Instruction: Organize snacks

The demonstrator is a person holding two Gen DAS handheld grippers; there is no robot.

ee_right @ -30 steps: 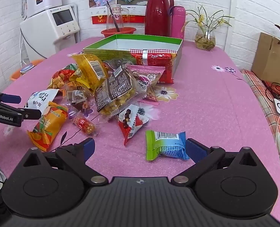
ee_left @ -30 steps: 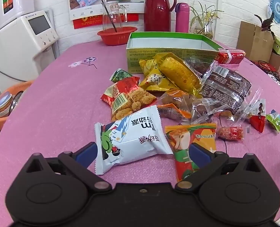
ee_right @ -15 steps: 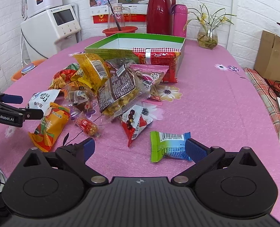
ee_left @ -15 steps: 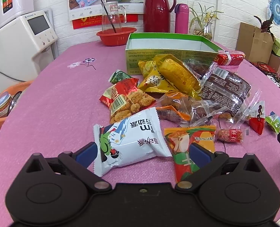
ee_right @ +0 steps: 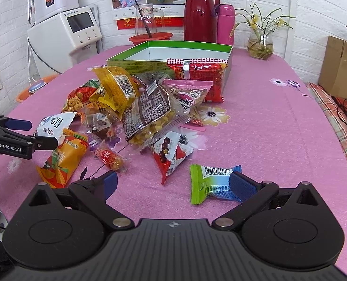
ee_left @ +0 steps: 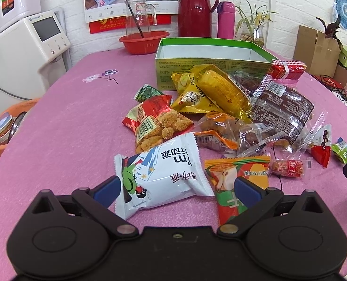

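A pile of snack packets lies on the pink table in front of an open green box [ee_left: 211, 70], whose inside looks bare. My left gripper [ee_left: 177, 188] is open low over the table. A white-and-blue packet [ee_left: 161, 175] lies between its fingers, and an orange apple-print packet [ee_left: 229, 182] is by the right finger. My right gripper [ee_right: 174, 183] is open too. A green-and-blue packet [ee_right: 211, 182] lies against its right finger. The left gripper [ee_right: 36, 133] shows in the right wrist view beside the white-and-blue packet [ee_right: 54, 126].
Behind the green box [ee_right: 150, 63] stand a red bowl [ee_left: 143, 41] with a glass jug, a red thermos [ee_left: 194, 9], a pink flask [ee_left: 225, 20] and a plant vase [ee_right: 260, 43]. A white appliance [ee_left: 21, 53] and an orange basket [ee_left: 2, 126] sit left of the table. Cardboard boxes [ee_left: 316, 49] are at right.
The right gripper has shifted slightly left, so the green-and-blue packet now lies against its right finger. The left gripper has barely moved; both stay open.
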